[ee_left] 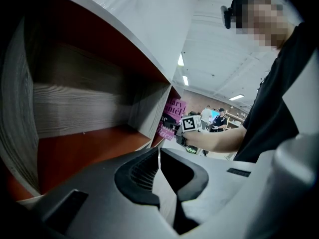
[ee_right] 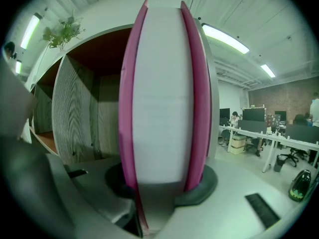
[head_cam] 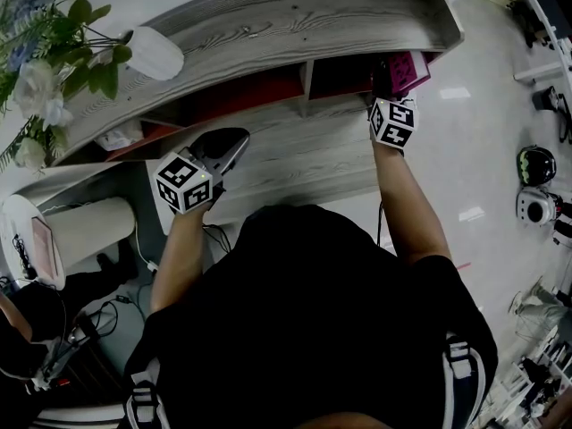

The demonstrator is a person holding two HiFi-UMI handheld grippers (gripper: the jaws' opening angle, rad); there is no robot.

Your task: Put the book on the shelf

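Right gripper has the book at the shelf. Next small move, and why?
Probably push the right gripper forward a little, sliding the pink book deeper into the right compartment. The book stands upright, clamped in that gripper, and in the head view seems only at the compartment's mouth. The left gripper is shut on nothing, off to the left.

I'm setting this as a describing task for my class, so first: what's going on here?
A person stands at a wooden shelf with a gripper in each hand. The right gripper is clamped on a pink book, held upright at the mouth of the shelf's right-hand compartment. Whether the book rests on the board yet cannot be told. The left gripper is shut on nothing and hangs in front of the left compartment, taking no part.
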